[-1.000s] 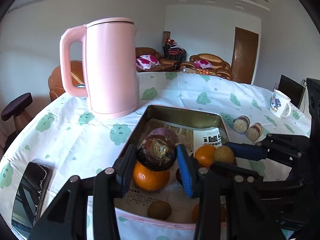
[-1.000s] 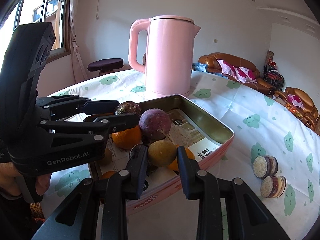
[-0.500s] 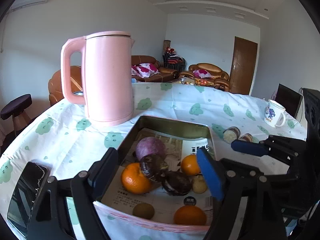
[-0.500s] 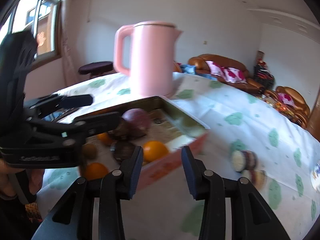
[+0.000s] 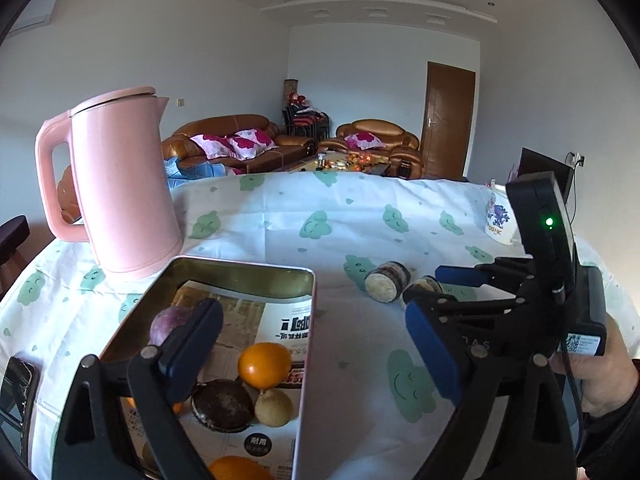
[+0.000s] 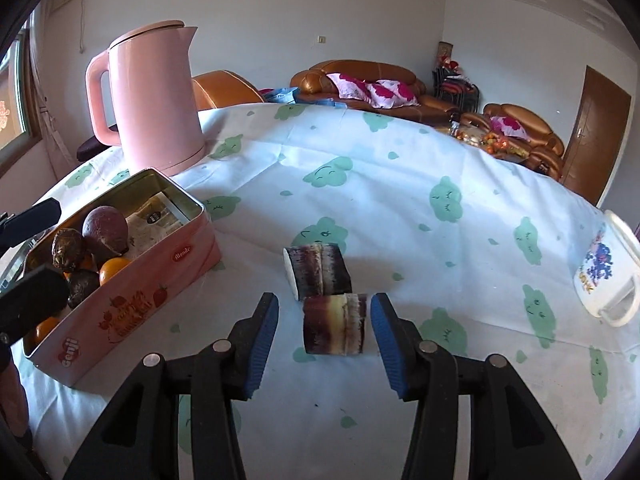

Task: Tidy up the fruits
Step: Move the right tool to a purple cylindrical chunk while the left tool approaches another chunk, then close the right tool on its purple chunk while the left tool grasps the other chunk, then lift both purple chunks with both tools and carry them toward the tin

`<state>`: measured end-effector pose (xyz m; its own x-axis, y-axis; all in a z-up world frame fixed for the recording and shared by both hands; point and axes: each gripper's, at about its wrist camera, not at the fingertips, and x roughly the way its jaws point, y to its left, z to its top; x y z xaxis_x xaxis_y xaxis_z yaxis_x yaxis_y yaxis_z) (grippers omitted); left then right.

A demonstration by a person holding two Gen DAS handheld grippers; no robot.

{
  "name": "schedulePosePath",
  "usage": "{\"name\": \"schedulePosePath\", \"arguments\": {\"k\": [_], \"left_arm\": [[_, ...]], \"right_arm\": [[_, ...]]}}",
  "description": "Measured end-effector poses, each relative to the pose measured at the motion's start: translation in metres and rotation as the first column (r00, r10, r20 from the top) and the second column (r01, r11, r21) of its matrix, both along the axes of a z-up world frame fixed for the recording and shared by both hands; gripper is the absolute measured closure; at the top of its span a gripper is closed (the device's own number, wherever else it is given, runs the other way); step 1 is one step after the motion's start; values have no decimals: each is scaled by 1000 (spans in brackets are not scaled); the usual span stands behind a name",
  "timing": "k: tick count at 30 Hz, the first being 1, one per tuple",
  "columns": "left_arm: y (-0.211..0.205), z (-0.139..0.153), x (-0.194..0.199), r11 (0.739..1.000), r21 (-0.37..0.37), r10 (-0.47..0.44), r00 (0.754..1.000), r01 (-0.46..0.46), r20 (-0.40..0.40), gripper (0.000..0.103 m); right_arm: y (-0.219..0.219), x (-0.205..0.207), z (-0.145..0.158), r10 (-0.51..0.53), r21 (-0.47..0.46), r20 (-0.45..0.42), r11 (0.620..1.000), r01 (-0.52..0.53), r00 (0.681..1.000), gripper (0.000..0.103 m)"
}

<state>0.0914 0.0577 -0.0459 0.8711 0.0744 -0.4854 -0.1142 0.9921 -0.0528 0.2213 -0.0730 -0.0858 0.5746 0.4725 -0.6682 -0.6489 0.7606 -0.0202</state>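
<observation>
From the left wrist camera, the left claw is spread wide with nothing in it; its jaws have just been opening. One blue finger hangs over the tin and the other over the cloth. In the tin lie an orange, a dark round fruit, a small tan fruit and a purple fruit, on printed paper. A pink kettle stands just behind the tin. Two cane pieces lie on the cloth to the right, near the right claw. A cup sits far right.

From the right wrist camera, the right claw is partly spread, and its jaws have just been opening. The near cane piece lies on the cloth between the fingers, but they do not touch it. The other cane piece lies just behind, touching it. The tin sits to the left, full of fruit, with the kettle behind. The cup lies on its side at the right.
</observation>
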Motion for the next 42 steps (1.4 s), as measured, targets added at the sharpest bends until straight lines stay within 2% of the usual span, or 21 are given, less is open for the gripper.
{"name": "schedulePosePath", "arguments": {"k": [3,5,8,15,19,23,26,29,35,42], "left_arm": [[-5,2,7,1000,8,-4,1000,4,-6,7],[-9,2,14,1000,23,-5,1000,5,-12,7],[-15,1,26,1000,30,-7,1000,7,-28,7],[-50,-9,62,996,47,-66,993,71,-98,8],[-66,-18,96,994,43,-88,983,96,-160,10],[-72,-31,126,996,45,-70,973,82,-220,15],[-70,-41,143,997,14,-71,960,77,-269,26],[-73,-47,150,996,20,-75,955,85,-288,27],[-67,-55,159,995,-36,-103,939,96,-329,47],[-66,-51,153,993,-49,-114,948,104,-298,47]], "right_arm": [[3,7,-9,0,-21,-43,1000,-1,999,54],[-1,11,-13,-19,-29,-53,999,17,998,66],[-11,12,-12,-25,-5,-60,1000,25,998,66],[-60,34,-8,-182,28,-38,983,183,983,66],[-77,41,-5,-219,62,-49,973,222,975,66],[-79,38,-2,-224,74,-27,972,225,974,66],[-80,38,-1,-225,88,-28,970,227,974,66],[-85,39,-1,-225,104,-33,968,227,974,66],[-85,40,-2,-219,107,-43,969,222,975,66],[-86,39,-1,-218,117,-36,968,221,975,66]]}}
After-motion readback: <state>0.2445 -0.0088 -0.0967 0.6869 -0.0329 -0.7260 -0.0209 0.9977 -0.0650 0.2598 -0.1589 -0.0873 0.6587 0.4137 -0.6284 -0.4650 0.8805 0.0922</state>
